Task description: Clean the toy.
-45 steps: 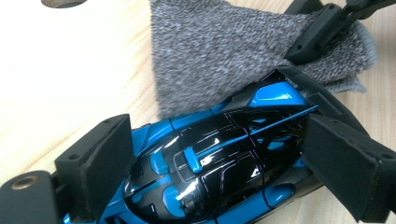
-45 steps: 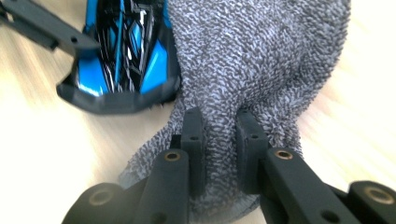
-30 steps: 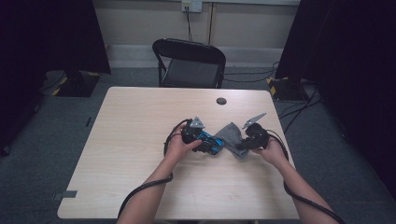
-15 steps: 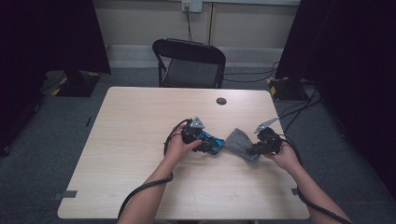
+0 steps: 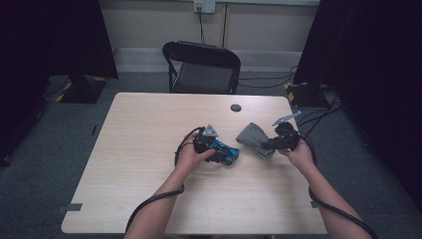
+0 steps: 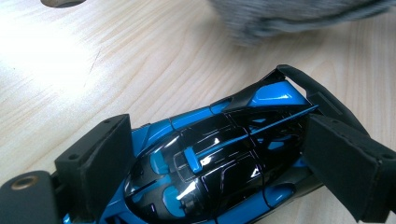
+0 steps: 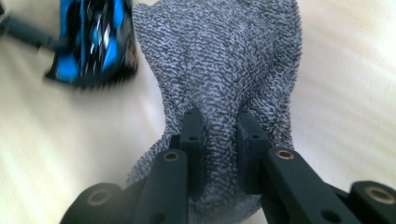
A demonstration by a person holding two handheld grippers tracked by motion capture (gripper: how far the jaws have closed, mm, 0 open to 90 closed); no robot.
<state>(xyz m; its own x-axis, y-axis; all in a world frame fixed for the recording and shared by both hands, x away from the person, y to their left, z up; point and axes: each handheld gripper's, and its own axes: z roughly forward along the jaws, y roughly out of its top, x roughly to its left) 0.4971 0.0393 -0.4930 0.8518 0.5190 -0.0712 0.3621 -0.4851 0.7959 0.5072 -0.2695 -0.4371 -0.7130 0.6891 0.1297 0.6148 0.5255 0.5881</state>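
Observation:
A blue and black toy car (image 5: pixel 225 152) rests on the wooden table (image 5: pixel 149 149) near its middle. My left gripper (image 5: pixel 219 149) is shut on the toy car (image 6: pixel 210 163), one black pad on each of its sides. A grey knitted cloth (image 5: pixel 254 139) hangs just right of the car, bunched between the jaws of my right gripper (image 5: pixel 268 145). In the right gripper view the two pads pinch a fold of the cloth (image 7: pixel 219 70), which spreads out beyond them, with the car (image 7: pixel 93 42) blurred at the upper left.
A round dark grommet hole (image 5: pixel 236 107) sits near the table's far edge. A black folding chair (image 5: pixel 201 67) stands behind the table. Cables trail from both grippers off the near edge. Dark curtains flank the room.
My right gripper has pulled the grey cloth to the right, away from the car, and lifted it a little. The left gripper and the car have stayed put.

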